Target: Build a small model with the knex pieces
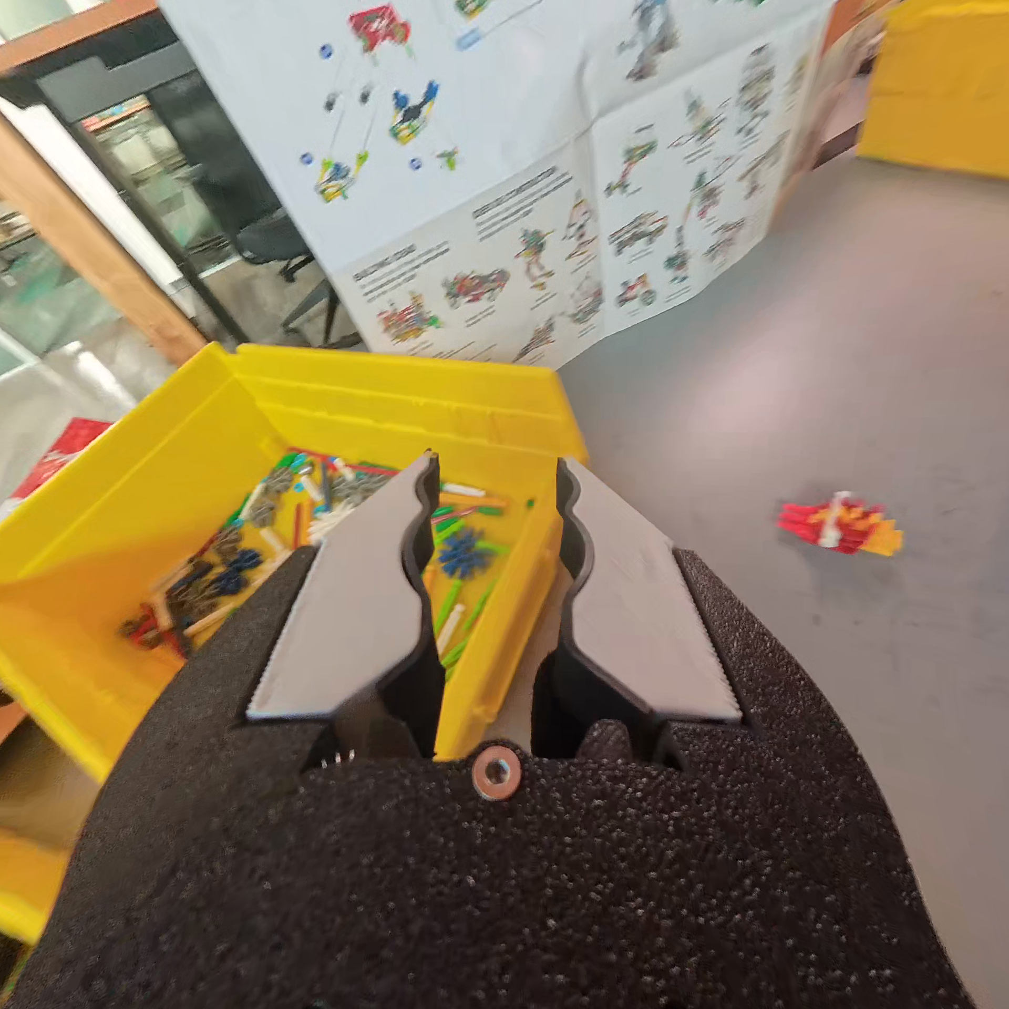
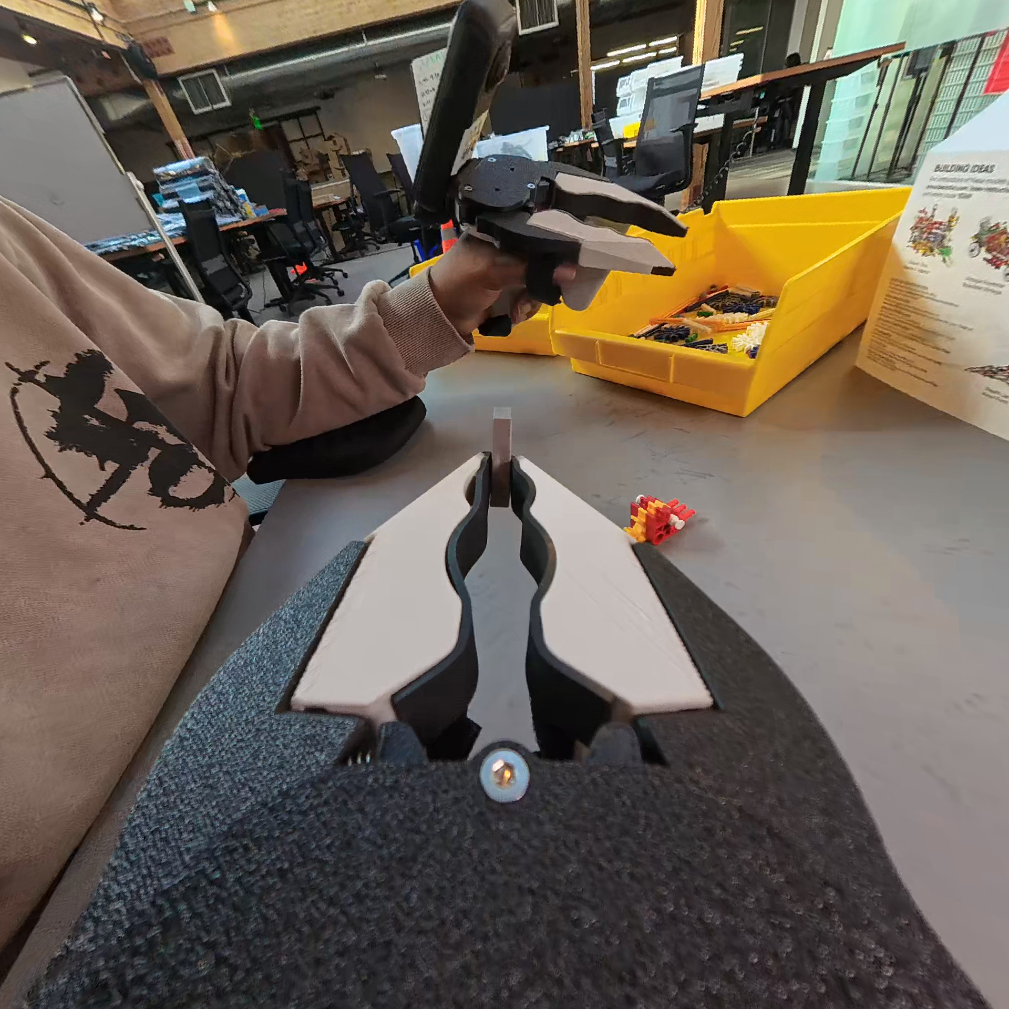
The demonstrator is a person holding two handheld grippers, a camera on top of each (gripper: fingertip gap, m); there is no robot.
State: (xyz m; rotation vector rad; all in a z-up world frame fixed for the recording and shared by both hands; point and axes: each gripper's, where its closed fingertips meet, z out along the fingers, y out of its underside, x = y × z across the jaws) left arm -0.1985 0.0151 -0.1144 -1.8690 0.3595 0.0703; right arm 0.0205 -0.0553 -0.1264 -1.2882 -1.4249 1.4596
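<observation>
Your left gripper (image 1: 497,464): tongs spread, empty, above yellow bin (image 1: 164,453). Right gripper (image 2: 499,464): tongs pinching grey bar (image 2: 501,437); hold squeeze even, bar upright.

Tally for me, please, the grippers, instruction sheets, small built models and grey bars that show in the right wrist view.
Grippers: 2, the left gripper and the right gripper
Instruction sheet: 1
Red-and-yellow built model: 1
Grey bar: 1
Total: 5
</observation>
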